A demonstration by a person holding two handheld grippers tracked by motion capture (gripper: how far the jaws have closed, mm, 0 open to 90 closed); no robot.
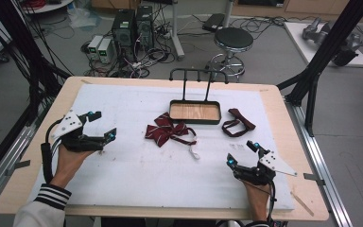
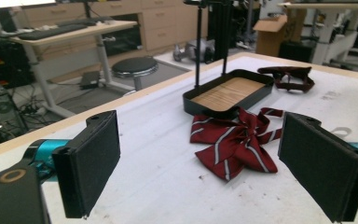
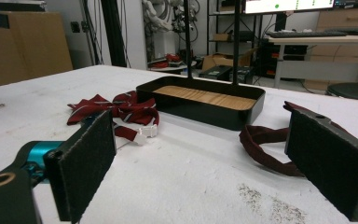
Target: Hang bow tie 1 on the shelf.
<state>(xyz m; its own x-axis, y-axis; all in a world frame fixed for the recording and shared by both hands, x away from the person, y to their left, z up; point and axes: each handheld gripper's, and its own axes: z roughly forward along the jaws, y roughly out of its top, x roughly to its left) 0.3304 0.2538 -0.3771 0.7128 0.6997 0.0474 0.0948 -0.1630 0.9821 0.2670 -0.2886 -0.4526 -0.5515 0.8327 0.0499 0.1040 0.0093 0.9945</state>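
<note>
A dark red striped bow tie (image 1: 170, 130) (image 2: 235, 140) (image 3: 116, 109) with a white strap clasp lies on the white mat in front of a black tray with a wooden floor (image 1: 194, 119) (image 2: 256, 91) (image 3: 249, 112). A plain maroon band (image 1: 237, 124) (image 2: 286, 77) (image 3: 265, 144) lies right of the tray. My left gripper (image 1: 102, 125) (image 2: 200, 172) stands open at the mat's left, with the bow tie ahead of its jaws. Near the front right my right gripper (image 1: 242, 153) (image 3: 205, 172) is open, and nothing sits between its pads.
A black rack with hooks (image 1: 198, 75) rises from the tray's back. The white mat (image 1: 137, 175) covers most of the wooden table (image 1: 23, 184). Beyond the far edge are a stool (image 1: 233, 40), computer towers and cables on the floor.
</note>
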